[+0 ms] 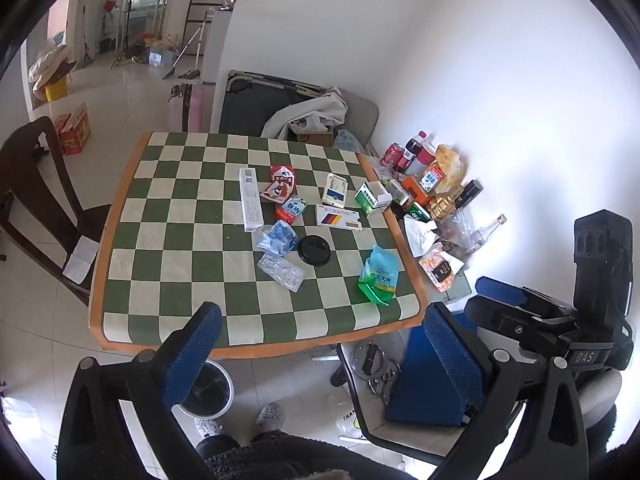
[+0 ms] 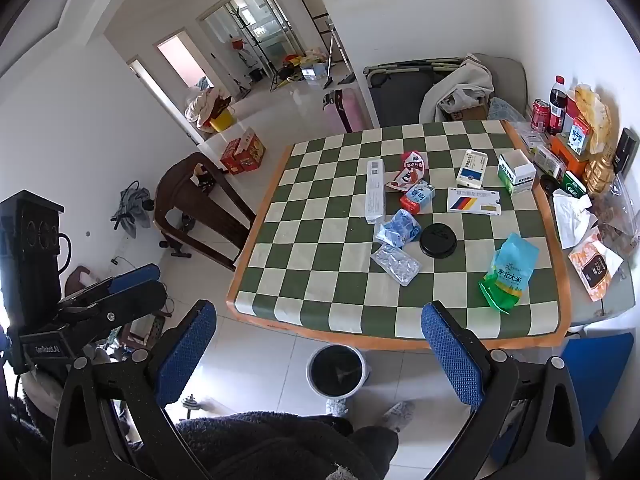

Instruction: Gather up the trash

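Collecting is not yet starting: both the left hand-held gripper [image 1: 320,344] and right hand-held gripper [image 2: 320,344] are hovering spread and empty short of the counter [image 2: 256,280]. Trash is lying mid-counter: rice bag [image 2: 508,272], blister pack [image 2: 396,262], black lid [image 2: 438,240]. The bin [image 2: 336,370] is standing on the floor below the near edge. Next, one gripper probably needs lowering onto the nearest piece.

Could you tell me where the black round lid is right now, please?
In both views the black round lid lies mid-table, right of the crumpled blue wrapper.
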